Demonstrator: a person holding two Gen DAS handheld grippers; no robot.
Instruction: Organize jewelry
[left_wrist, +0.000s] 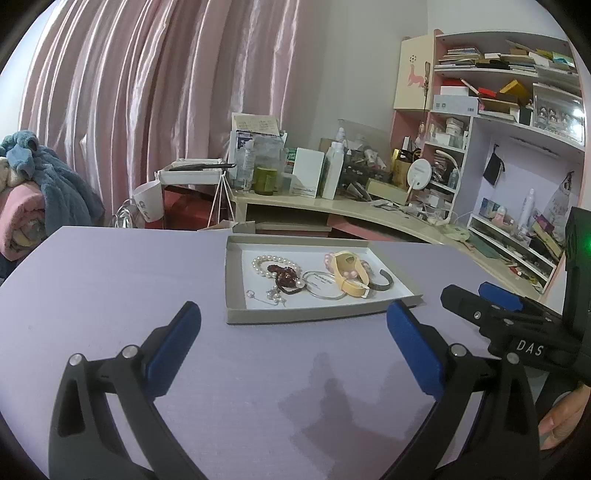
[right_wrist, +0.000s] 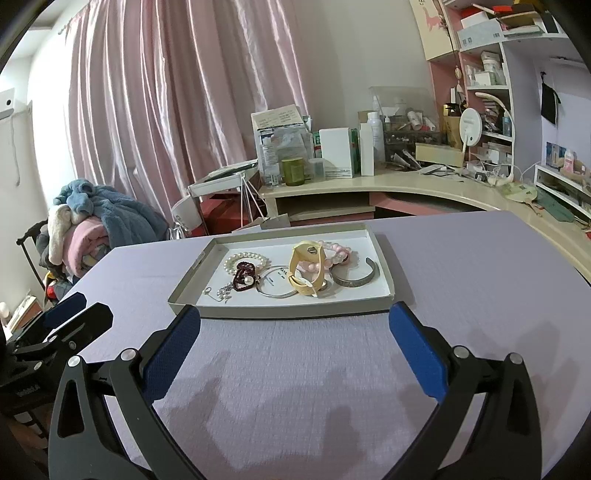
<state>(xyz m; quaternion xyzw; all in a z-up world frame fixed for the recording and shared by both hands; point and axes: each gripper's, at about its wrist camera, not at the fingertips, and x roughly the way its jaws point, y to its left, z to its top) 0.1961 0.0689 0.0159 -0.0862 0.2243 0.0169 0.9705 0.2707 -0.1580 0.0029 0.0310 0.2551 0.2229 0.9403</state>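
A shallow grey cardboard tray (left_wrist: 295, 315) (right_wrist: 280, 312) lies on the lavender table. It holds a white pearl bracelet (left_wrist: 263, 263) (right_wrist: 242, 258), a dark red beaded piece (left_wrist: 286, 277) (right_wrist: 243, 275), a thin silver bangle (left_wrist: 325, 288) (right_wrist: 277, 286), a yellow strap (left_wrist: 349, 271) (right_wrist: 308, 266), pink beads (right_wrist: 338, 253), a grey cuff (left_wrist: 382, 282) (right_wrist: 356, 278) and small silver earrings (left_wrist: 271, 295) (right_wrist: 221, 293). My left gripper (left_wrist: 293, 315) is open and empty, just short of the tray. My right gripper (right_wrist: 295, 317) is open and empty at the tray's near edge; it also shows at the right of the left wrist view (left_wrist: 480, 301).
The lavender table (left_wrist: 110, 280) (right_wrist: 461, 258) spreads around the tray. Behind it stand a cluttered cream desk (right_wrist: 406, 182), pink shelves (left_wrist: 517, 110), a pink curtain (right_wrist: 166, 92) and a pile of blankets (right_wrist: 92, 218) at the left.
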